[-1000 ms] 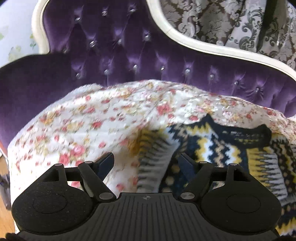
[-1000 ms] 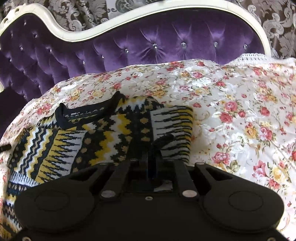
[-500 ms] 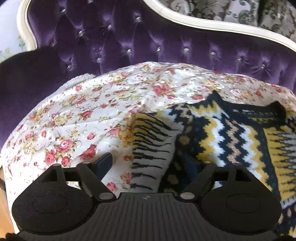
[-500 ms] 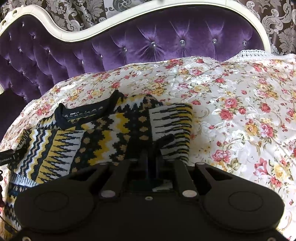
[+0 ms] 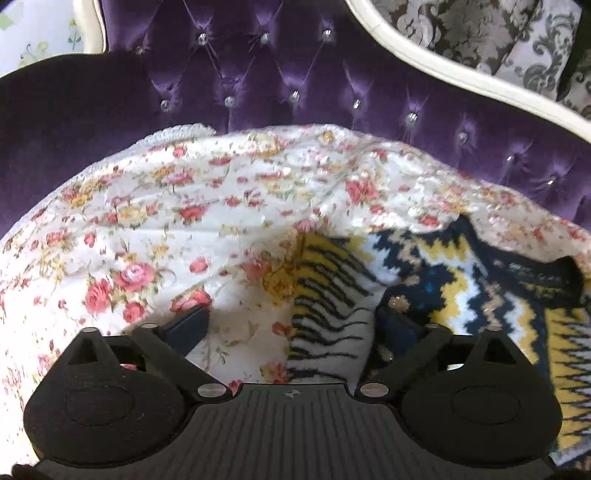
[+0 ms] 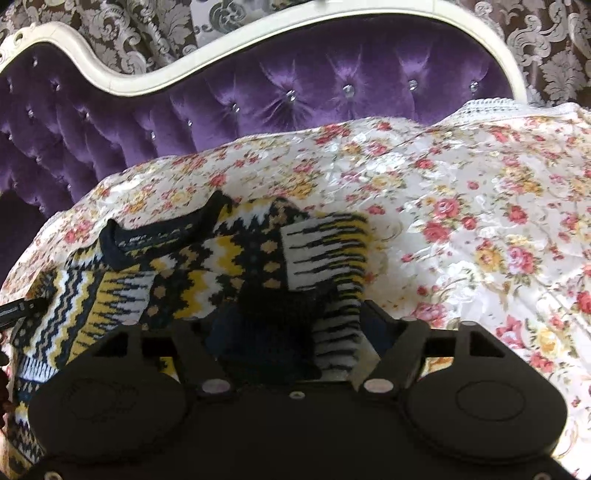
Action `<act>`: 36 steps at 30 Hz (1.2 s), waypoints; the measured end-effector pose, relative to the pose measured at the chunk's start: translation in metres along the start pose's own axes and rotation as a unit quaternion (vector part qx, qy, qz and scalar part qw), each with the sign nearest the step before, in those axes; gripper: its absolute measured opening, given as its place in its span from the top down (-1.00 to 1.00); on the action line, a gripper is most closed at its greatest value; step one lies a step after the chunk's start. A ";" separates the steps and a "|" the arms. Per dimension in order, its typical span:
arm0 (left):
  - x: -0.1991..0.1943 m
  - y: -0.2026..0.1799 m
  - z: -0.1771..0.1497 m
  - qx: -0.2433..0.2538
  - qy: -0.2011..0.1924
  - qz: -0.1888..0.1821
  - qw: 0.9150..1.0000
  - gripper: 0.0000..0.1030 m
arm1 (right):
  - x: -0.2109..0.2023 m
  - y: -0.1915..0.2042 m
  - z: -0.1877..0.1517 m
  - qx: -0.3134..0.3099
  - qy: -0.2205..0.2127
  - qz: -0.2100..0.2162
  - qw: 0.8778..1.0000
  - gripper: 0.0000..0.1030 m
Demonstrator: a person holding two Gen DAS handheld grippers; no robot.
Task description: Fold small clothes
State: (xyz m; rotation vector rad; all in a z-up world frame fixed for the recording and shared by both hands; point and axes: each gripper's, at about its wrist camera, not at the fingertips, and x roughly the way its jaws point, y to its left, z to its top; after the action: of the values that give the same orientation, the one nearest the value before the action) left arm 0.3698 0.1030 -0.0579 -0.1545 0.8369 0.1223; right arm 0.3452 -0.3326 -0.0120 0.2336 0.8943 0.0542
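A small knitted sweater point(image 6: 192, 269) in navy, yellow and white zigzags lies flat on a floral cover point(image 6: 480, 221), its dark collar toward the sofa back. It also shows in the left wrist view point(image 5: 461, 291). My right gripper point(image 6: 295, 332) is open, its jaws wide apart, with the sweater's folded right sleeve lying between them. My left gripper point(image 5: 291, 325) is open, low over the sweater's striped left sleeve cuff point(image 5: 325, 306), one finger on the floral cover, the other over the knit.
The floral cover point(image 5: 166, 229) drapes a purple tufted sofa point(image 5: 277, 74) with a white carved frame point(image 6: 147, 77). Patterned curtains point(image 6: 110, 29) hang behind. The left gripper's tip point(image 6: 18, 310) shows at the left edge of the right wrist view.
My right gripper has opened, letting go of the sleeve it held. My left gripper has moved forward and lower toward the left sleeve cuff, still open.
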 end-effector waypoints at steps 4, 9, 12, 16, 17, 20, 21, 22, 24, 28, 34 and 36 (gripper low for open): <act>-0.010 0.003 0.014 0.004 -0.026 0.012 1.000 -0.84 | -0.007 -0.002 0.003 0.015 -0.018 0.006 1.000 -0.49; 0.005 -0.006 0.026 0.039 -0.015 0.030 0.999 -0.79 | -0.004 0.002 0.003 0.005 -0.012 0.011 1.000 -0.49; 0.018 -0.015 0.021 0.081 0.001 0.038 0.996 -0.77 | -0.003 0.004 0.002 0.001 -0.009 0.014 1.000 -0.49; 0.026 0.005 0.018 0.052 -0.005 0.072 0.996 -0.78 | -0.003 0.004 0.001 0.000 -0.009 0.013 1.000 -0.49; 0.027 0.012 0.019 0.035 -0.005 0.076 0.997 -0.79 | -0.003 0.004 0.001 0.000 -0.009 0.012 1.000 -0.49; 0.028 0.023 0.018 0.018 -0.006 0.076 0.997 -0.80 | -0.002 0.005 0.002 0.000 -0.008 0.013 1.000 -0.49; 0.028 0.023 0.018 0.023 -0.008 0.077 0.997 -0.80 | -0.001 0.006 0.002 -0.001 -0.009 0.014 1.000 -0.49; 0.027 0.021 0.017 0.029 -0.010 0.080 0.996 -0.80 | -0.001 0.007 0.002 -0.002 -0.009 0.015 1.000 -0.49; 0.027 0.022 0.019 0.027 -0.010 0.078 0.997 -0.80 | 0.000 0.009 0.001 -0.005 -0.008 0.015 1.000 -0.54; 0.022 0.032 0.019 -0.008 -0.009 0.063 0.998 -0.79 | 0.001 0.008 -0.002 -0.002 -0.005 0.019 1.000 -0.75; -0.023 0.029 0.016 -0.040 -0.055 0.017 0.998 -0.78 | -0.005 0.006 0.001 0.006 -0.019 0.021 1.000 -0.90; -0.037 0.018 0.014 -0.010 -0.064 0.000 0.998 -0.78 | -0.006 0.006 0.001 0.007 -0.022 0.022 0.999 -0.90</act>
State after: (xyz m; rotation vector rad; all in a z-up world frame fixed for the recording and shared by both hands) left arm 0.3525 0.1212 -0.0226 -0.1640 0.7082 0.1395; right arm 0.3427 -0.3281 -0.0059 0.2669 0.8462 0.0826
